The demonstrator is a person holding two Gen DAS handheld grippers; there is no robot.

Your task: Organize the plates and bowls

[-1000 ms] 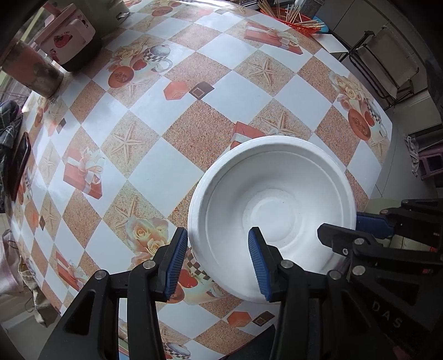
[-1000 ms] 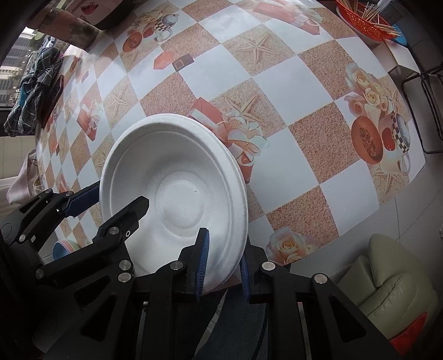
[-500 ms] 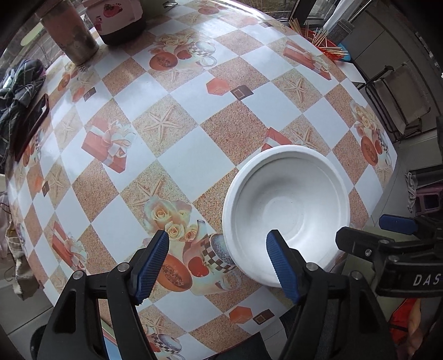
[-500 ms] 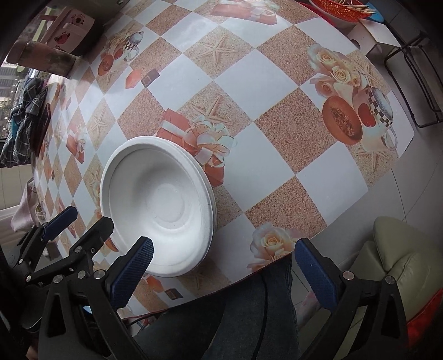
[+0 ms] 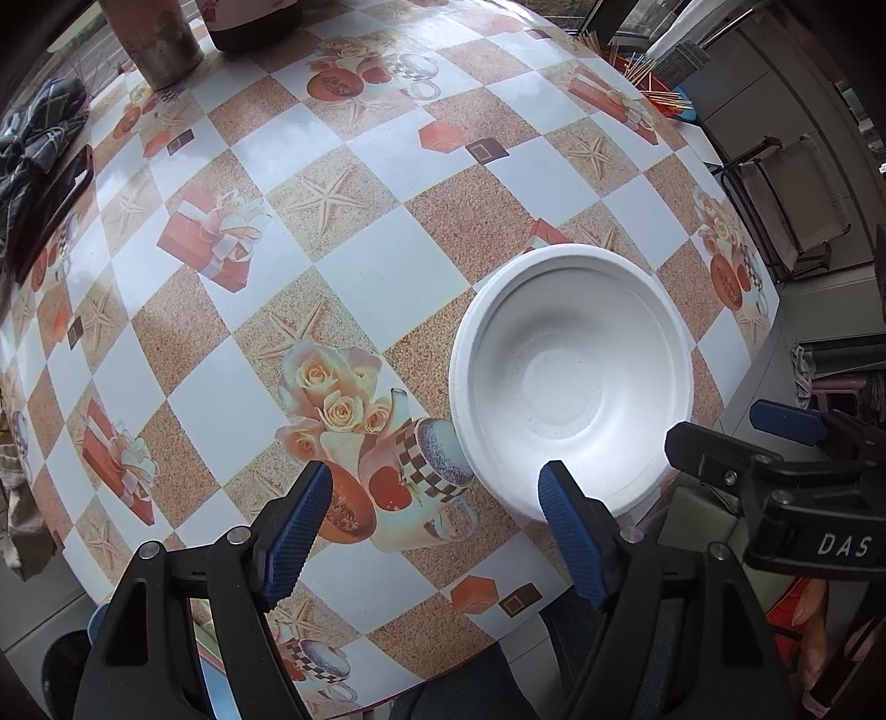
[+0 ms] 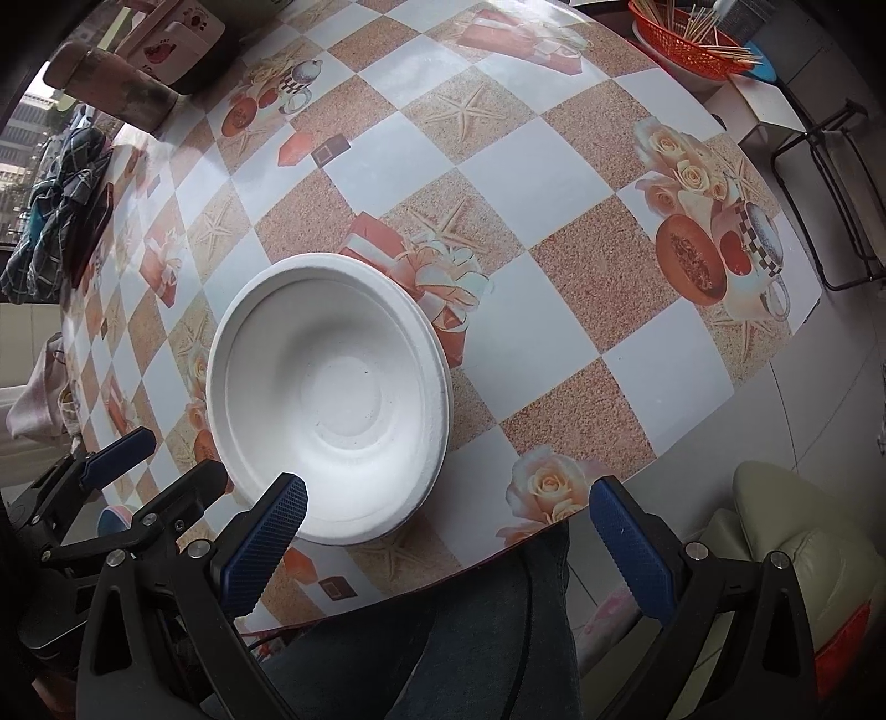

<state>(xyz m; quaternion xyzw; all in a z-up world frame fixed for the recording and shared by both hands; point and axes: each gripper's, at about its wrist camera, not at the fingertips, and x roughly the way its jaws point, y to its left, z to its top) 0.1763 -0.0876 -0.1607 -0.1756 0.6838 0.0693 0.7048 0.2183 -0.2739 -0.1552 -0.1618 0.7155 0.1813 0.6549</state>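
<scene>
A white foam bowl [image 5: 573,376] sits upright on the patterned table near its front edge; it also shows in the right wrist view [image 6: 332,396]. My left gripper [image 5: 434,515] is open and empty, held above the table just left of and nearer than the bowl. My right gripper [image 6: 448,526] is open wide and empty, over the table's front edge to the right of the bowl. Each gripper shows at the edge of the other's view.
The table [image 5: 387,266] has a checked cloth. A brown cup [image 5: 155,39], a dark phone [image 5: 52,205] and a plaid cloth [image 5: 33,127] lie at the far left. A red basket of sticks [image 6: 692,44] stands at the far right. A cream seat [image 6: 797,554] is beside the table.
My right gripper let go of the bowl's rim and opened wide. Both grippers drew back and up from the bowl, which now rests on the table. The left gripper opened wider.
</scene>
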